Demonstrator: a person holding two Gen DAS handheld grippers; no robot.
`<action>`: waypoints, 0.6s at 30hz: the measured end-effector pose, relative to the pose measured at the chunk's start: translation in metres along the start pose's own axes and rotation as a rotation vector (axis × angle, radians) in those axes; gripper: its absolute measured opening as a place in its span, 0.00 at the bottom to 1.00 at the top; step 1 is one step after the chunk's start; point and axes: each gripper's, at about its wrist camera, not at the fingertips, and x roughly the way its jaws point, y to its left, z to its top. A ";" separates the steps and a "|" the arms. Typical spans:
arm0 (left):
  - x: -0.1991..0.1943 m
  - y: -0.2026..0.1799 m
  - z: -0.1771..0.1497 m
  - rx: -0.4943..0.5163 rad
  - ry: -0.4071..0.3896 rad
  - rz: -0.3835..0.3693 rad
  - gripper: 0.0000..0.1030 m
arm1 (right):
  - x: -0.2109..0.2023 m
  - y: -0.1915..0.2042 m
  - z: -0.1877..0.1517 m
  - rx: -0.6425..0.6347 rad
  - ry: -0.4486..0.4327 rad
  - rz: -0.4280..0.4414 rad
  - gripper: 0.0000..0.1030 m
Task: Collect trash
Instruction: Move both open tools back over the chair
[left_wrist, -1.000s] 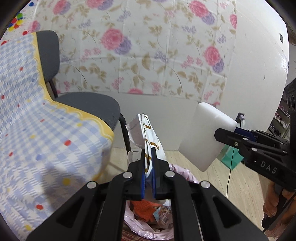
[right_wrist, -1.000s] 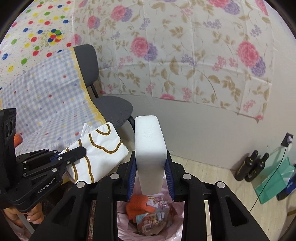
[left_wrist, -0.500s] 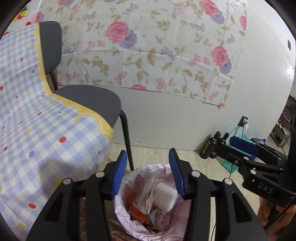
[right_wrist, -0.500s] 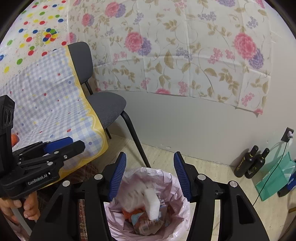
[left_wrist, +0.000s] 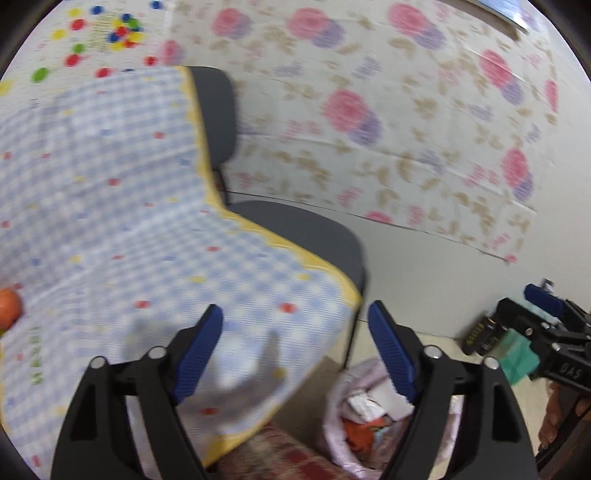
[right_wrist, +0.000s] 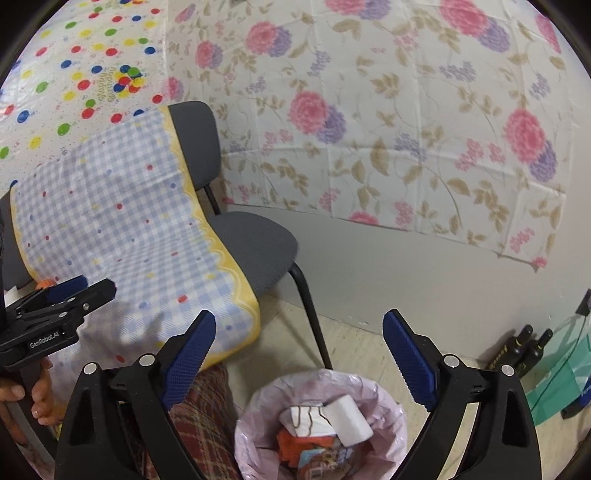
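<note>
Both grippers, left and right, are opening, nothing between the jaws. Bin sits below the right one; the left points at the table, nearer any remaining trash.

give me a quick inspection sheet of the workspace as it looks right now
surface: checked tablecloth with yellow edge, an orange object at its far left.
job's things: pink-lined trash bin on the floor holds a white foam block, patterned paper and orange scraps.
clutter: two dark bottles and a green bag by the wall.
grippers: left gripper and right gripper both opening, nothing between the jaws.
cables: thin black cord over the green bag.
surroundings: grey chair, floral sheet on the wall, plaid rug.
</note>
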 end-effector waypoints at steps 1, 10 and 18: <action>-0.003 0.006 0.001 -0.011 -0.003 0.012 0.83 | 0.002 0.006 0.004 -0.010 -0.004 0.007 0.90; -0.032 0.062 0.010 -0.102 -0.028 0.139 0.93 | 0.008 0.062 0.042 -0.077 -0.049 0.097 0.91; -0.046 0.095 0.010 -0.107 -0.030 0.265 0.93 | 0.011 0.102 0.060 -0.119 -0.066 0.166 0.91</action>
